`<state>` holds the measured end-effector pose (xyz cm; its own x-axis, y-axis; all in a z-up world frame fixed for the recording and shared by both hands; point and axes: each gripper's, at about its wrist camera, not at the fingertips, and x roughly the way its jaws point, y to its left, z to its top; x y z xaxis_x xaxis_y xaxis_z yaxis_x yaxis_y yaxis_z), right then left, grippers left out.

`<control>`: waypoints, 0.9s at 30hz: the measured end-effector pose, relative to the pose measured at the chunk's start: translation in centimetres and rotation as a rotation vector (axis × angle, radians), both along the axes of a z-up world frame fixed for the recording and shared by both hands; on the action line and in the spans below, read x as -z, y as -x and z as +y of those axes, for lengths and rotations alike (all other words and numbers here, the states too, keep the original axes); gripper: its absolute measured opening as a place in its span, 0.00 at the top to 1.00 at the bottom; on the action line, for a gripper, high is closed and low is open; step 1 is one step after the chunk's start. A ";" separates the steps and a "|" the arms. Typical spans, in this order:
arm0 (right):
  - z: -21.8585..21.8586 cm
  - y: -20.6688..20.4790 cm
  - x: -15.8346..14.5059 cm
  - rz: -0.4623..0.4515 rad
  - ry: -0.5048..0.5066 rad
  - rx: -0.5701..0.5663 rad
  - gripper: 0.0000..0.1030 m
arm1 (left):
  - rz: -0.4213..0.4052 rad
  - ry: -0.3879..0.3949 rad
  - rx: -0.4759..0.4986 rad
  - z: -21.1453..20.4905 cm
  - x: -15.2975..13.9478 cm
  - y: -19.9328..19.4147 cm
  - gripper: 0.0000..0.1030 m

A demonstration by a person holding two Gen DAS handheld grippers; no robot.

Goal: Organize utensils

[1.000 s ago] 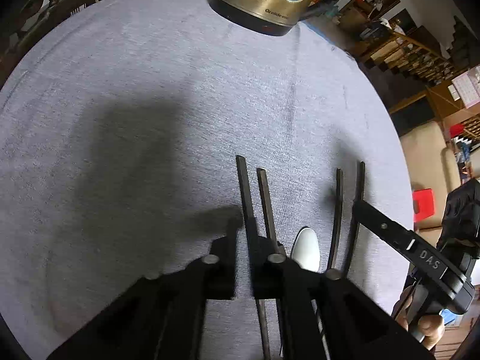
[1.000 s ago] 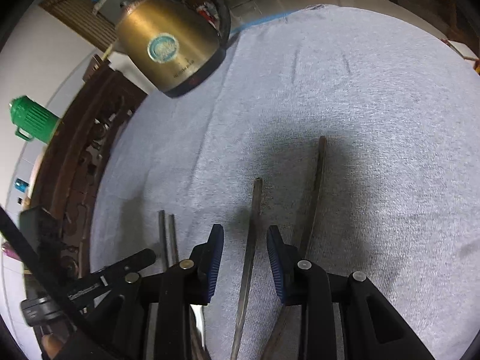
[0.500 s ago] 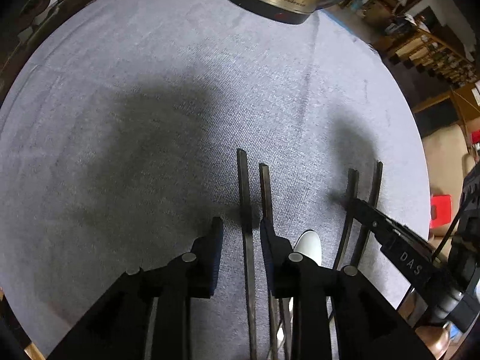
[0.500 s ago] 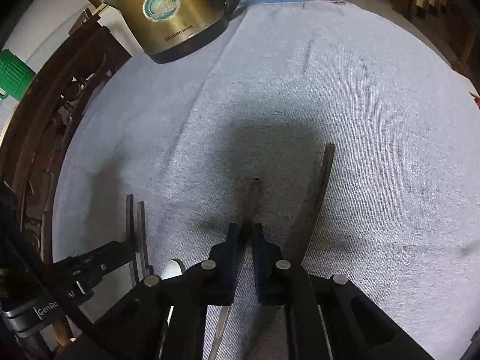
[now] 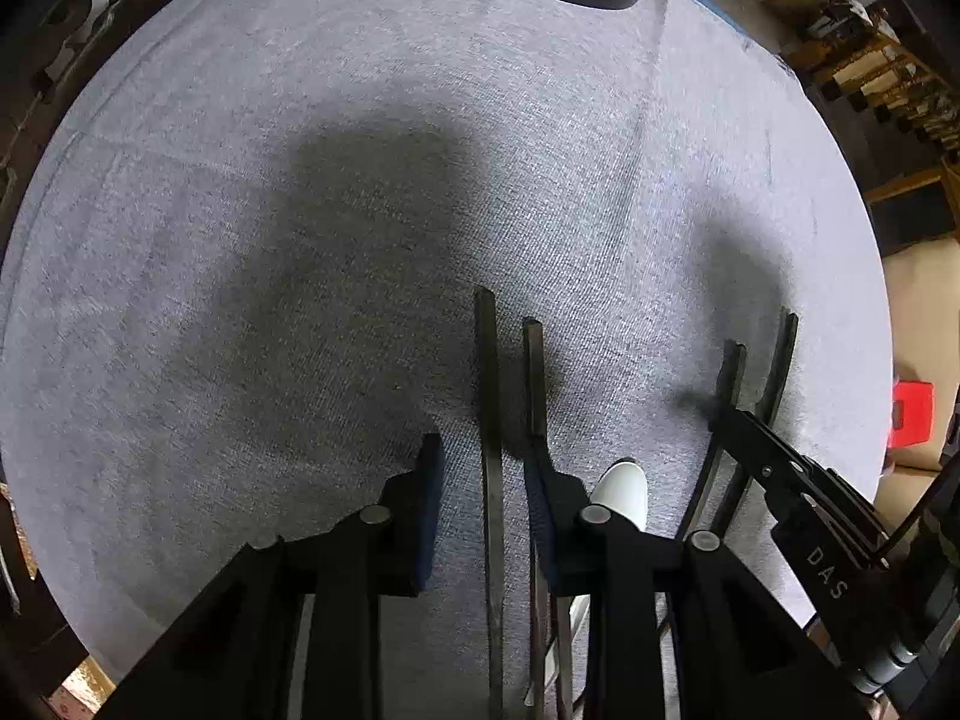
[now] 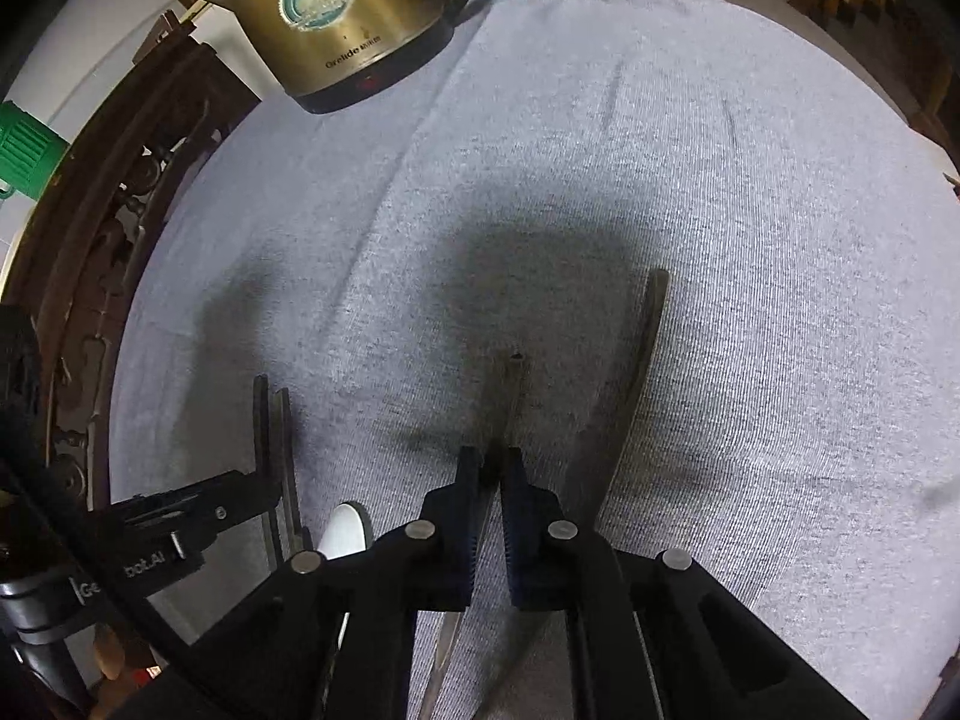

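- My right gripper (image 6: 493,468) is squeezed shut on one dark chopstick (image 6: 515,384). The stick pokes out past the tips and points away from me, with its far end over the gray cloth.
- A second dark stick (image 6: 642,354) lies just to the right of that gripper, flat on the cloth. It is not held.
- My left gripper (image 5: 483,468) is only a little bit open. Its jaws have just been closing a bit.
- One long chopstick (image 5: 489,420) lies between the left gripper's jaws. I see a gap on each side of it, so the pads do not squeeze it.
- Another chopstick (image 5: 533,372) lies right beside that one. It runs under the right-hand jaw of my left gripper.
- A white spoon (image 5: 624,489) peeks out just to the right of the left gripper. Most of it is hidden behind the black finger.
- In the left view I can see the right gripper's black tips at the right side, on the pair of dark sticks there.
- All of this sits on a round desk (image 5: 240,210) with a gray cloth over it.
- A gold kettle (image 6: 342,12) with a round blue-green sticker stands at the far edge of the desk, well apart from the sticks.
- A green thing (image 6: 24,147) sticks in at the left edge of the right view, off the desk.
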<state>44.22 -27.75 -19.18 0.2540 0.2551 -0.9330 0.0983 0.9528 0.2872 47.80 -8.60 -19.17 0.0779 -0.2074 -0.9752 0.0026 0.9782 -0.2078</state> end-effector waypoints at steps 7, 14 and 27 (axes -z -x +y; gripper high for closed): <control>-1.0 1.8 -0.1 -0.017 -0.035 0.018 0.93 | -0.036 -0.003 0.056 -0.6 -0.2 0.4 0.94; -1.8 4.0 -2.1 -0.094 -0.048 0.033 0.93 | -0.089 -0.015 0.082 -0.3 -1.0 2.5 0.94; -3.2 9.6 -9.0 -0.365 -0.051 0.069 0.93 | -0.431 0.076 0.128 3.8 -9.9 9.8 0.95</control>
<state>34.58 -30.97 -10.18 0.5859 0.2696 -0.7642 0.0437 0.9312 0.3620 37.96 -4.82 -9.26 0.4428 -0.3118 -0.8407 0.2246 0.9463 -0.2327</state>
